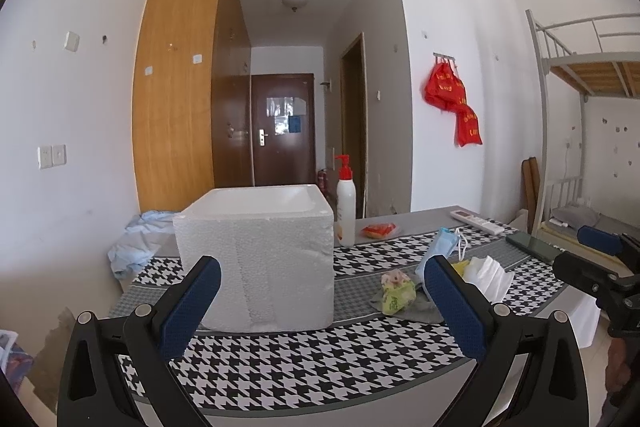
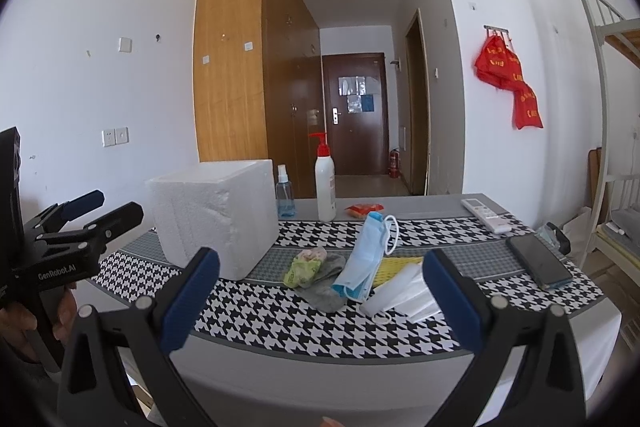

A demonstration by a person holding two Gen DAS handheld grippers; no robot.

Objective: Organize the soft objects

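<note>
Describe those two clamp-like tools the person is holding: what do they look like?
Both are matte black handheld frames. Each ends in two long fingers faced with blue textured pads, joined by linkages with silver pivot pins. The left gripper carries white "GenRobot.AI" lettering on its side. The right gripper looks identical. No cables are visible.

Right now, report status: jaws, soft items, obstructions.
Left gripper and right gripper: jaws open, empty. Masks, sock piled beside foam box, untouched. Phone close by.

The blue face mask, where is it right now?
The blue face mask lies on the checked table, right of the foam box, overlapping the grey sock.
</note>
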